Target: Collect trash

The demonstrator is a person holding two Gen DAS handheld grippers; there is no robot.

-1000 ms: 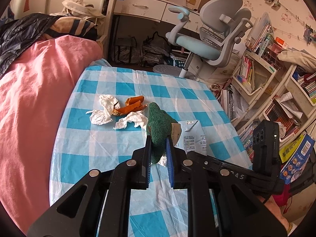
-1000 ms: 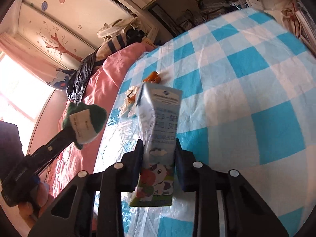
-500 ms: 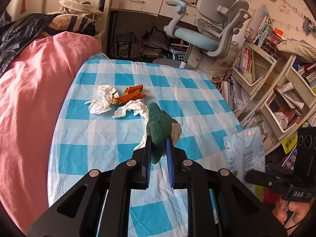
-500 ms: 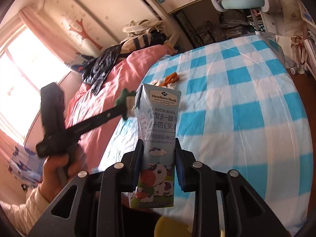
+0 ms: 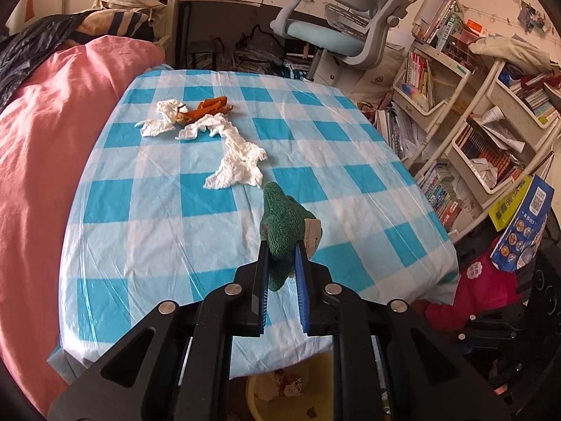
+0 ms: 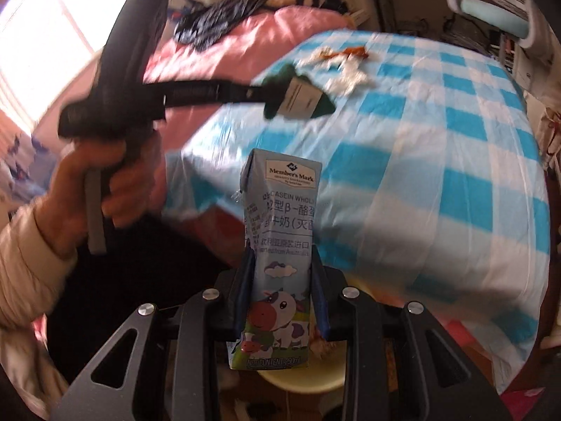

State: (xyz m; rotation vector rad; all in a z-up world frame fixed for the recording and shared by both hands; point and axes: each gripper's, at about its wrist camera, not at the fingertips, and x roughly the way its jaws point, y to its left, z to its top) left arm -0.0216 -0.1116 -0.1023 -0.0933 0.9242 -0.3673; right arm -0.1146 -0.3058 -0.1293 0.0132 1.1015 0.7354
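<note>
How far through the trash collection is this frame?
Some scraps already lie in the yellow bin. In hand: the left gripper grips a green item, and the right gripper holds a milk carton above the bin. Left: crumpled tissues and orange peel on the table.

Glossy printed milk carton (image 6: 280, 242), fuzzy green cloth (image 5: 282, 224), crumpled tissue (image 5: 238, 165)

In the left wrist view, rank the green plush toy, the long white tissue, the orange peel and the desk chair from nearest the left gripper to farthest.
1. Green plush toy, held in the left gripper.
2. Long white tissue, just beyond on the cloth.
3. Orange peel, far left.
4. Desk chair, past the table.
</note>
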